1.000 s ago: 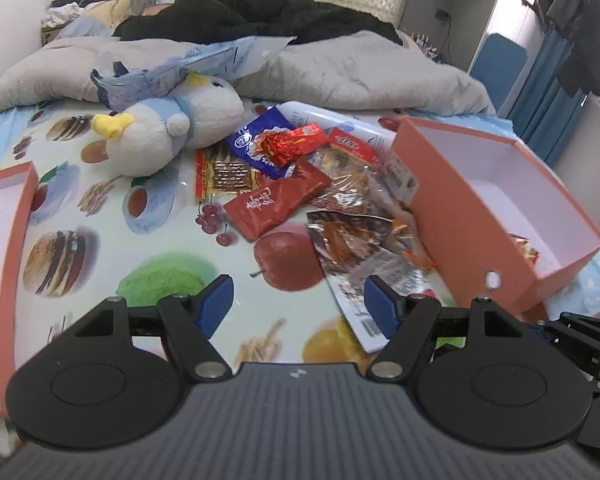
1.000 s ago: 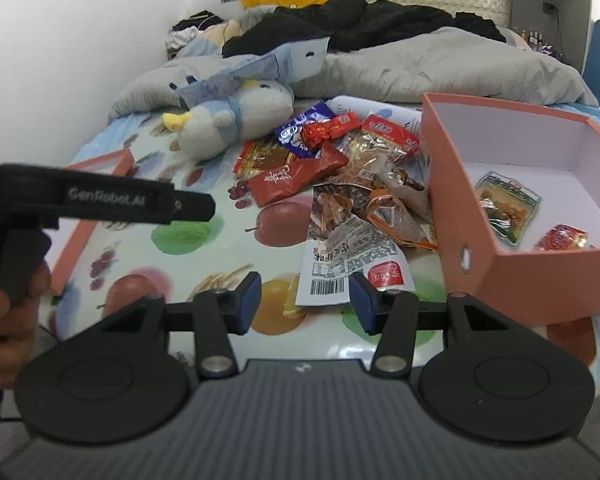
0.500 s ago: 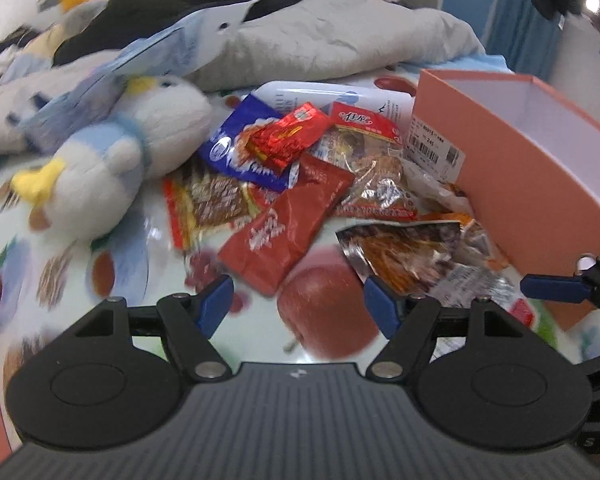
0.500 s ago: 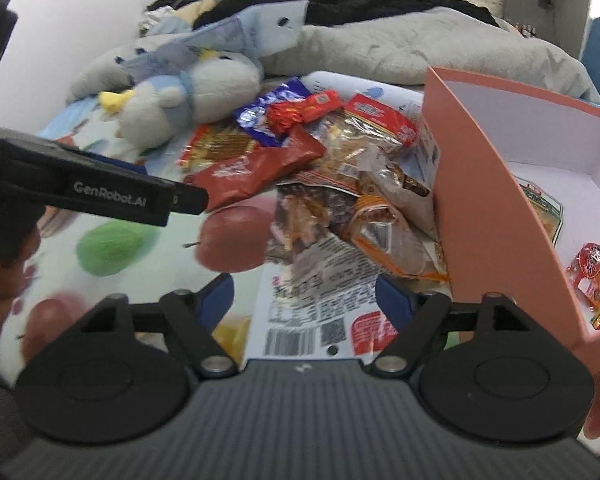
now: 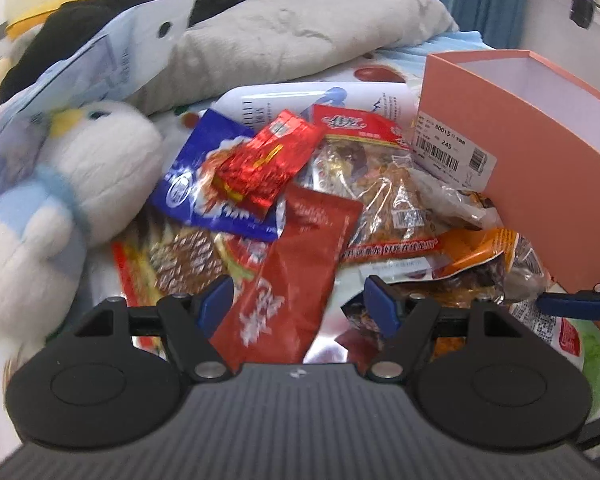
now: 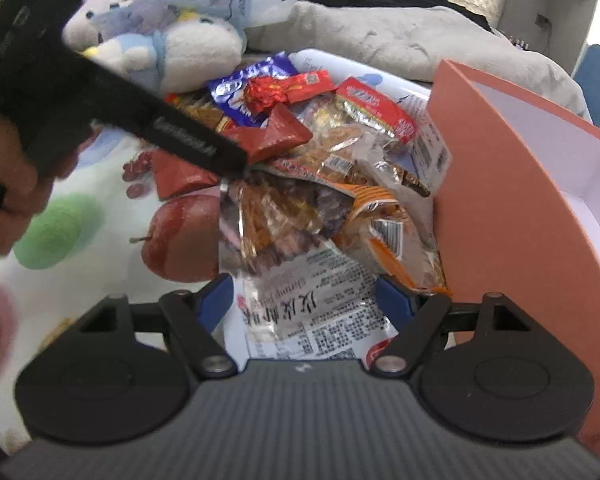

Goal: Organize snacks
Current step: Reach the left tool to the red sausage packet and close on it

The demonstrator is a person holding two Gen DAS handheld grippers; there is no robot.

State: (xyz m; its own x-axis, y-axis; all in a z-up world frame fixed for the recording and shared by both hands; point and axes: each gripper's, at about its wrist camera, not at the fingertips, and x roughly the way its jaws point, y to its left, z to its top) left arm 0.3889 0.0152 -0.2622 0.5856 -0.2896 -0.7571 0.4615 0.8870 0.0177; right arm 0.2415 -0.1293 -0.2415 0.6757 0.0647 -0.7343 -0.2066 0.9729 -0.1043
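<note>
A pile of snack packets lies on the fruit-print sheet beside an open pink box (image 5: 540, 152) (image 6: 520, 208). My left gripper (image 5: 300, 300) hovers open over a dark red packet (image 5: 304, 256), which lies between its blue fingertips without being pressed. My right gripper (image 6: 306, 298) is low over a clear packet with a white printed label (image 6: 300, 304); its jaws are opening and the packet lies between them, unpinched. An orange-edged packet (image 6: 384, 236) rests against the box wall. The left tool's black body (image 6: 160, 128) crosses the right wrist view, held by a hand (image 6: 12, 188).
A white and blue plush toy (image 5: 80, 184) (image 6: 188, 48) sits left of the pile. Behind it lie a grey duvet (image 5: 300, 40) and dark clothes. A blue packet (image 5: 196, 200) and a bright red foil packet (image 5: 264, 164) top the pile. One of the right gripper's fingers (image 5: 568, 304) shows near the box.
Both grippers have dropped and closed in on the snack pile. The right jaws have spread wider. The left gripper shifted toward the dark red packet.
</note>
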